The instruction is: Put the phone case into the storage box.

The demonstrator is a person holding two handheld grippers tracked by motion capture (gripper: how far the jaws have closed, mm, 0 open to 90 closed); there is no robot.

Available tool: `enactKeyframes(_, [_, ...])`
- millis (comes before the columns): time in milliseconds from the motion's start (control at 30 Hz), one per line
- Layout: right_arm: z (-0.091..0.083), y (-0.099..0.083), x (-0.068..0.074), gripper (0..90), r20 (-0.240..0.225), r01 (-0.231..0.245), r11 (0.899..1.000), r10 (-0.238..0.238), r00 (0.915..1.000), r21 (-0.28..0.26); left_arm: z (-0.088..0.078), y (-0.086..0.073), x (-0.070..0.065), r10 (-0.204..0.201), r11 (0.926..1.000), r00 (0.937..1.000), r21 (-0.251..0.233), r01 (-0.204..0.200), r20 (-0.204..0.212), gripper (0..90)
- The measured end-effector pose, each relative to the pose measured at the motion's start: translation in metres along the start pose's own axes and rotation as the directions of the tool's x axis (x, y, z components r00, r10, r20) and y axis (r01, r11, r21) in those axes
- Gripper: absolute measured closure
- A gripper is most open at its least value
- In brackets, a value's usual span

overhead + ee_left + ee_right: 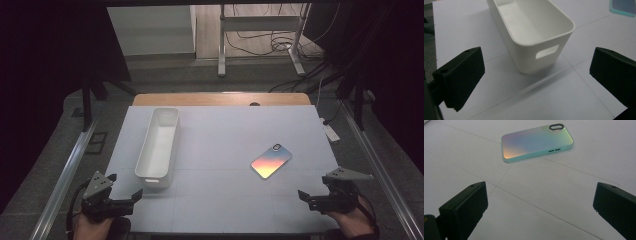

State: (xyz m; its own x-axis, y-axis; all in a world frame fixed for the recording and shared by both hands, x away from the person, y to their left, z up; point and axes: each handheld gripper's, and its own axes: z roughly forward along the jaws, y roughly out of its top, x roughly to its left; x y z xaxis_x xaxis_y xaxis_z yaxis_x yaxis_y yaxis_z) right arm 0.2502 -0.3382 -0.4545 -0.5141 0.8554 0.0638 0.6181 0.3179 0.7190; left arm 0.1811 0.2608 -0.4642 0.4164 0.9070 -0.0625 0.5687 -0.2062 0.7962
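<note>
Count: I saw one white bin [159, 145], one phone case [271, 160], two grippers.
Left gripper [125, 187]: I had its jaws spread wide, holding nothing, near the bin's handle end on the table [225, 200].
Right gripper [306, 196]: jaws wide too, touching nothing; the iridescent case lay flat ahead, apart.
</note>
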Motion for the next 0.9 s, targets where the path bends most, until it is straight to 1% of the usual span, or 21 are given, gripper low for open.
enactKeyframes(67, [0.0004, 0.0003, 0.0, 0.0, -0.008, 0.003, 1.0, -0.003, 1.0, 0.007, -0.0002, -0.0001, 0.0004, -0.002, 1.0, 1.0, 0.0, 0.002, 0.003, 0.3])
enactKeyframes(167, [0.0008, 0.0002, 0.001, 0.4, -0.007, 0.01, 1.0, -0.01, 0.9999, 0.007, -0.0002, -0.0002, 0.0014, -0.011, 0.9999, 0.9999, -0.001, 0.011, 0.008, 0.0])
enactKeyframes(300, [0.001, 0.0002, 0.0015, 0.7, -0.009, 0.018, 1.0, -0.018, 0.9998, 0.008, -0.0003, -0.0002, 0.0024, -0.014, 0.9999, 0.9998, -0.001, 0.014, 0.012, 0.0])
enactKeyframes(500, [0.0012, 0.0002, 0.0015, 1.0, -0.009, 0.02, 1.0, -0.02, 0.9998, 0.009, -0.0001, -0.0002, 0.0017, -0.007, 1.0, 0.9998, 0.0, 0.007, 0.017, 0.4])
enactKeyframes(667, [0.0016, 0.0007, 0.0016, 1.4, -0.009, 0.017, 1.0, -0.016, 0.9998, 0.015, -0.0001, -0.0004, 0.0017, -0.002, 1.0, 0.9998, 0.002, 0.002, 0.019, 0.7])
enactKeyframes(900, [0.0029, 0.0012, -0.0005, 1.6, -0.025, 0.003, 1.0, -0.002, 0.9997, 0.026, 0.0003, -0.0004, 0.0012, 0.004, 1.0, 0.9997, 0.003, -0.004, 0.023, 0.9])
